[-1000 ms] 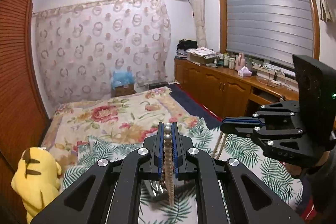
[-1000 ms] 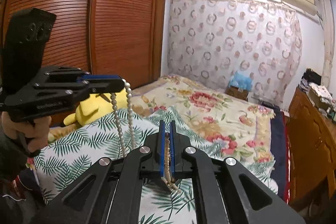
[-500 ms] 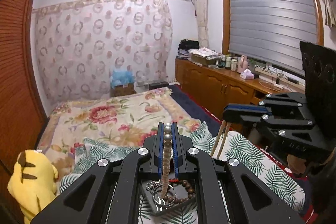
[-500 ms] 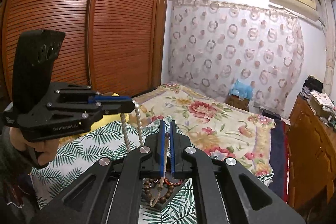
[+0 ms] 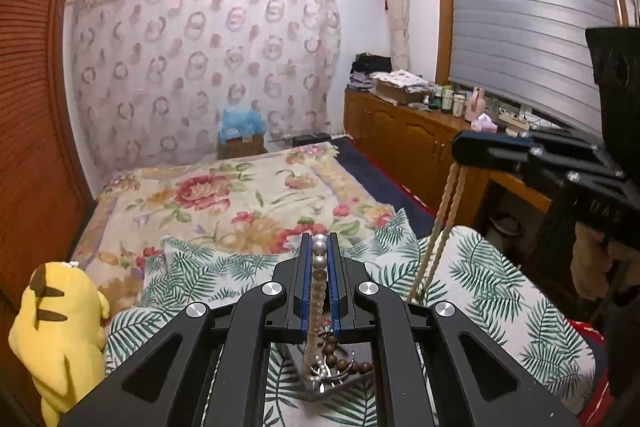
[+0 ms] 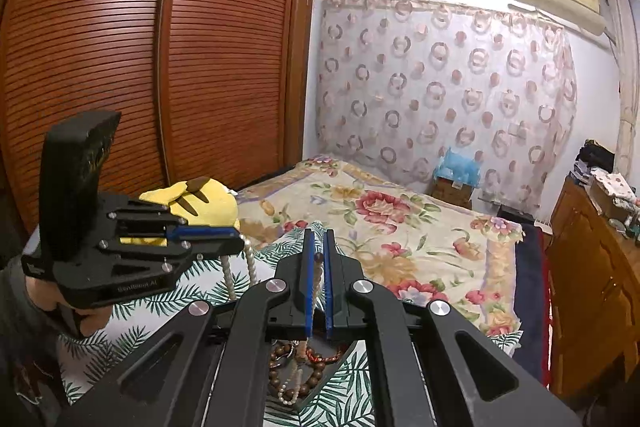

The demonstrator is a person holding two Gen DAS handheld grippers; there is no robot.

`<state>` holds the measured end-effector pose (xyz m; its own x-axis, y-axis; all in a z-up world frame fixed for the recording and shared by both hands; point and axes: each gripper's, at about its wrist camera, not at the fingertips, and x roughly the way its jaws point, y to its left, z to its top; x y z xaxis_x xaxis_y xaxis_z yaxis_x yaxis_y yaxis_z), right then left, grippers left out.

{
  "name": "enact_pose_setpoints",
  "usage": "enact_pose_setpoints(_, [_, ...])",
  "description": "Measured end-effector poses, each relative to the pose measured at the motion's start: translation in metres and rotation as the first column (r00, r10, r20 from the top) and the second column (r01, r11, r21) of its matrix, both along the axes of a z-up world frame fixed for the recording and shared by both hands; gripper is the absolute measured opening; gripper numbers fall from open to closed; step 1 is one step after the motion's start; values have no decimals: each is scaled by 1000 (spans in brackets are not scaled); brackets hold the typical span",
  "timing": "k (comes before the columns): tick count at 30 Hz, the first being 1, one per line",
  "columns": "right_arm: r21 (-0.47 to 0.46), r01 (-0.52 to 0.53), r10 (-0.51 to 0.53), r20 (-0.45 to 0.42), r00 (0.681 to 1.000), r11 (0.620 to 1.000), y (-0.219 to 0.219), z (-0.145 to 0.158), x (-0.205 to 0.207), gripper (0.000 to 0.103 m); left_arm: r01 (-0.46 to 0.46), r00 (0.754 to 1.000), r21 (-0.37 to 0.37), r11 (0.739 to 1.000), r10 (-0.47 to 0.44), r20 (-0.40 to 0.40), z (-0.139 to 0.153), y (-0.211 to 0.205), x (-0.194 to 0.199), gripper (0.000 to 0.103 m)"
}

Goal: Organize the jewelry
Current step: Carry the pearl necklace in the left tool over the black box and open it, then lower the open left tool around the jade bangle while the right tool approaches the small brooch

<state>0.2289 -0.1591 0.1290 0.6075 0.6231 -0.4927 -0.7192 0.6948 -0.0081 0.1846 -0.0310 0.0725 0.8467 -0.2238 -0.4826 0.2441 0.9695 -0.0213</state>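
My left gripper (image 5: pixel 319 247) is shut on a white pearl necklace (image 5: pixel 319 267). The strand hangs down to a dark tray (image 5: pixel 344 383) on the leaf-print cloth, which holds brown wooden beads (image 5: pixel 340 363) and silver pieces. My right gripper (image 6: pixel 318 247) is shut on a thin beige bead necklace (image 6: pixel 317 279) that hangs toward the same tray (image 6: pixel 320 387), with brown beads (image 6: pixel 288 359) and a red bracelet (image 6: pixel 324 359) in it. In the left wrist view the right gripper (image 5: pixel 464 151) holds its beige strand (image 5: pixel 440 219) up high. In the right wrist view the left gripper (image 6: pixel 236 243) holds its pearls (image 6: pixel 240 267).
A yellow plush toy (image 5: pixel 56 331) lies at the bed's left side. The bed has a floral quilt (image 5: pixel 240 195). A wooden wardrobe (image 6: pixel 120 67) stands on the left. Wooden cabinets (image 5: pixel 408 143) with bottles run under the window on the right.
Both grippers have risen, each lifting its necklace higher. The tray of jewelry has come into view under them and both strands now hang longer.
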Motion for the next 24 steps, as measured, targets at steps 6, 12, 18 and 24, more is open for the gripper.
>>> enact_pose_setpoints(6, [-14,5,-5,-15,1000,1000,4,-9,6,5,-6,999,-4,1000,6,-47,-22,3,5,6])
enact_pose_setpoints(12, [-44,5,-7,-53,999,999,12,-30,14,5,-14,995,-7,1000,13,-95,-41,9,12,6])
enact_pose_setpoints(18, [-113,-8,-9,-156,988,994,20,-83,17,5,-9,989,-10,1000,7,-144,-60,13,15,6])
enact_pose_setpoints(24, [-173,10,-49,-224,973,985,22,-126,10,6,-4,988,-16,1000,2,-157,-68,13,4,7])
